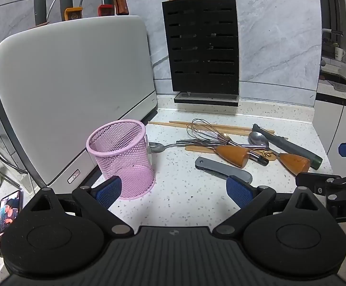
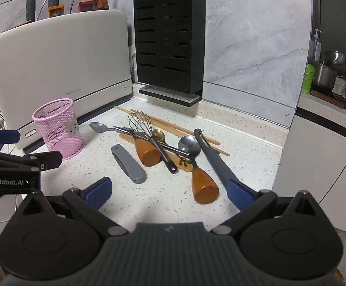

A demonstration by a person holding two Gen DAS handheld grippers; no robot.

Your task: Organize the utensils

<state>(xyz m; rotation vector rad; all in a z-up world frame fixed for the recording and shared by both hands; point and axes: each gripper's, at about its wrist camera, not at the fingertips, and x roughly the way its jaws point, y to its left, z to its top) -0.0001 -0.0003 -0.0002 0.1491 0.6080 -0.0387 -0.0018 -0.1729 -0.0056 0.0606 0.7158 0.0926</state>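
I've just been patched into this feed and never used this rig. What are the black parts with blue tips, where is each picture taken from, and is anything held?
They are two hand-held grippers, a camera on each looking along its jaws. One picture is from the left gripper, one from the right gripper. Both have jaws wide open and hold nothing. On the speckled counter stands an empty pink mesh cup. Right of it lies a heap: whisk, spoons, chopsticks, grey folding knife.

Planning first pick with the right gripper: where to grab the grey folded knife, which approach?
Grip the grey folded knife mid-body across its narrow width, from above. It lies flat and alone on the counter, clear of the pile; the right gripper is open.
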